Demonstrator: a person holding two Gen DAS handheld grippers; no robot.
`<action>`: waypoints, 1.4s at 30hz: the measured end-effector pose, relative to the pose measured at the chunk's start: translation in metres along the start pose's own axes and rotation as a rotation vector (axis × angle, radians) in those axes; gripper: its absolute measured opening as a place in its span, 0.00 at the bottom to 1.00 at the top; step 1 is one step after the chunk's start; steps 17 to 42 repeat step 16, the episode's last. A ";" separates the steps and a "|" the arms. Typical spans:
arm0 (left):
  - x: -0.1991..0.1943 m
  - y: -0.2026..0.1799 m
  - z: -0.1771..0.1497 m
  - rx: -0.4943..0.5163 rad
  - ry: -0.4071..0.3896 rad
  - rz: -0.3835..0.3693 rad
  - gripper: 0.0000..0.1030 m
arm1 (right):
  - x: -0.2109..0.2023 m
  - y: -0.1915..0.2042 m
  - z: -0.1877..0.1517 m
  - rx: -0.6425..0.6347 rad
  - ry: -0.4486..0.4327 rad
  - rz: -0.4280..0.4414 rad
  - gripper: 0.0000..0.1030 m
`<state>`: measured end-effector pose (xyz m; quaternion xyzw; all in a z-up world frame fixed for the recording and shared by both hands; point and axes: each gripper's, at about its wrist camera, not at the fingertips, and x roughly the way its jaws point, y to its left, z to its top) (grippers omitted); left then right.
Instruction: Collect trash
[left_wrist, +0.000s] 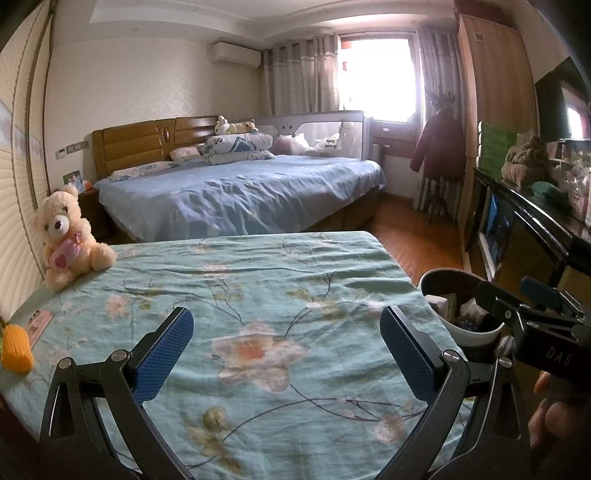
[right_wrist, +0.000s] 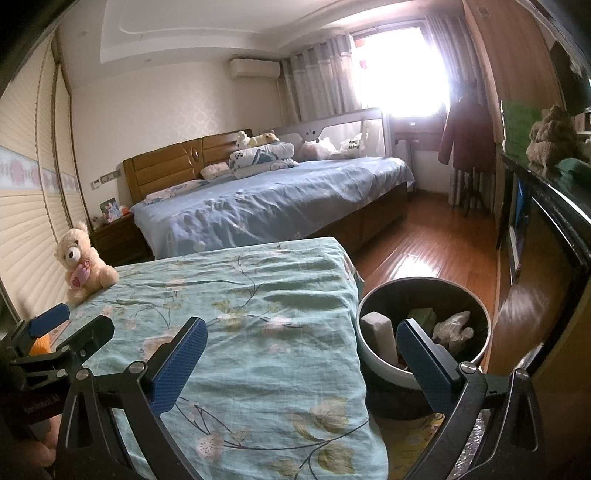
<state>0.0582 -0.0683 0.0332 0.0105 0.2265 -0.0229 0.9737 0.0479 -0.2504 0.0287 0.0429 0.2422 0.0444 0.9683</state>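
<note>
The left gripper is held over the floral-covered desk, its jaws spread and empty. The right gripper is likewise spread, empty, at the desk's edge. The trash bin is seen at four o'clock, holding a white block and what is possibly crumpled plastic.

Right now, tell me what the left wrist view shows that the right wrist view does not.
Only the left wrist view shows the pink card beside the yellow sponge at the sheet's left edge. Only the right wrist view looks into the trash bin, showing crumpled plastic and a pale block. Both show the teddy bear, the floral sheet and both open grippers.
</note>
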 end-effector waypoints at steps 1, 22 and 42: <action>0.001 0.001 -0.001 0.000 0.001 -0.001 1.00 | 0.000 0.000 -0.001 0.000 0.001 0.000 1.00; 0.021 0.016 -0.011 -0.023 0.065 -0.001 1.00 | 0.022 0.005 -0.009 0.006 0.082 0.015 1.00; 0.021 0.016 -0.011 -0.023 0.065 -0.001 1.00 | 0.022 0.005 -0.009 0.006 0.082 0.015 1.00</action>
